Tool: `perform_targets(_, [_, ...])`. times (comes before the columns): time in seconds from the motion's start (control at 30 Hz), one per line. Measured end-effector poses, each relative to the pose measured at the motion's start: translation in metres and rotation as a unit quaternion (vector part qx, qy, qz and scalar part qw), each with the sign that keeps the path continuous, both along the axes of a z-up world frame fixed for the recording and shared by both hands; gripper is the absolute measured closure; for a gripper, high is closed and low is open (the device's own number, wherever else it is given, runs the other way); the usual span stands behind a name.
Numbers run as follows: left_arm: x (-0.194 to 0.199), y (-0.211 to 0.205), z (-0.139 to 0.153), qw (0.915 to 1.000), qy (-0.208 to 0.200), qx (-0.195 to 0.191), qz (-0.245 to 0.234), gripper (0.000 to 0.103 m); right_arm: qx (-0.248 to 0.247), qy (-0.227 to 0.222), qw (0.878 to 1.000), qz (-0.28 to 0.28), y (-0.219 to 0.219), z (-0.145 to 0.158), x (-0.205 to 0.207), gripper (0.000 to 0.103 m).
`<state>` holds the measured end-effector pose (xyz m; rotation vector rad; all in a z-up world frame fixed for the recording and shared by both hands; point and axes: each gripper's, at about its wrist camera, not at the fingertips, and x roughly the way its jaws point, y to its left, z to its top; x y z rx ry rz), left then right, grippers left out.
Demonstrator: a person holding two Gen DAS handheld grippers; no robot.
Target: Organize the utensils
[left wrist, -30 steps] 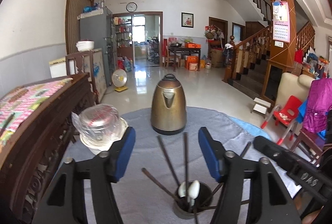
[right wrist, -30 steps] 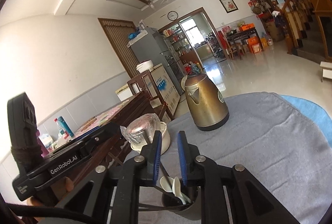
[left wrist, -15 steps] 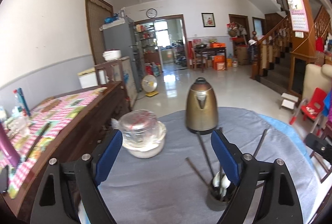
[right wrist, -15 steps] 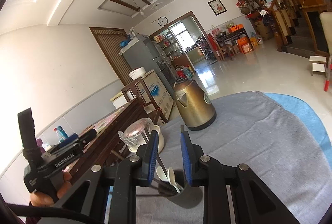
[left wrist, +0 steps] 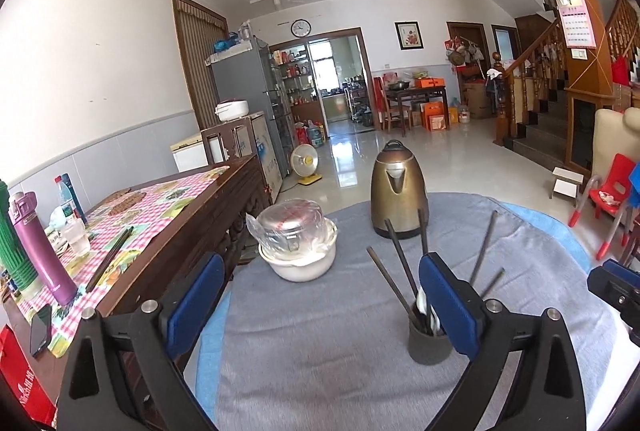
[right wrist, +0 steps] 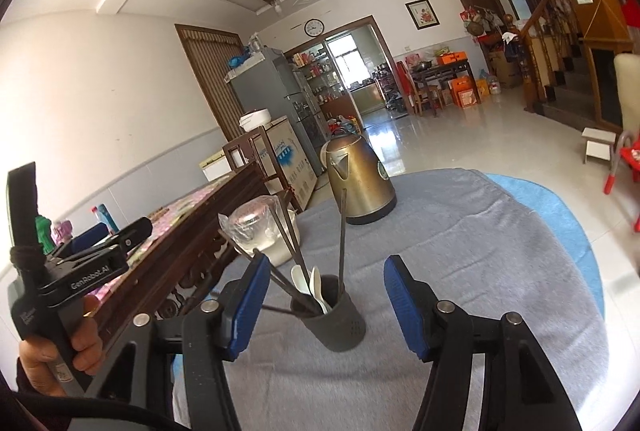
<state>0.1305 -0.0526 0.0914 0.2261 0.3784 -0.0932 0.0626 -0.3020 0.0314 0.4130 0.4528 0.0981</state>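
Observation:
A dark grey utensil cup [right wrist: 335, 323] stands upright on the grey-clothed table [right wrist: 480, 271]. It holds several dark chopsticks [right wrist: 342, 231] and white spoons [right wrist: 310, 285]. The cup also shows in the left wrist view [left wrist: 428, 337], partly behind my left gripper's right finger. My right gripper [right wrist: 326, 307] is open and empty, its blue pads either side of the cup and nearer the camera. My left gripper [left wrist: 320, 305] is open and empty, to the left of the cup; its body shows in the right wrist view [right wrist: 76, 271].
A bronze kettle [left wrist: 398, 191] stands at the table's far side. A white bowl with a plastic-wrapped glass jar [left wrist: 296, 243] sits at the left. A dark wooden side table [left wrist: 168, 215] with bottles [left wrist: 36, 243] stands close on the left.
My right gripper has opened wide from nearly shut and drawn back from the cup. My left gripper has moved back and to the left, so the cup now lies at its right.

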Motion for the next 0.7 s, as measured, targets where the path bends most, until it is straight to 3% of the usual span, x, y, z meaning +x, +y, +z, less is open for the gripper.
perform_targets(0.7, [-0.055,-0.009,-0.006,0.9999,0.014,-0.003,0.003,0.003,-0.066,0.017,0.997,-0.023,0.012,0.012,-0.063,0.04])
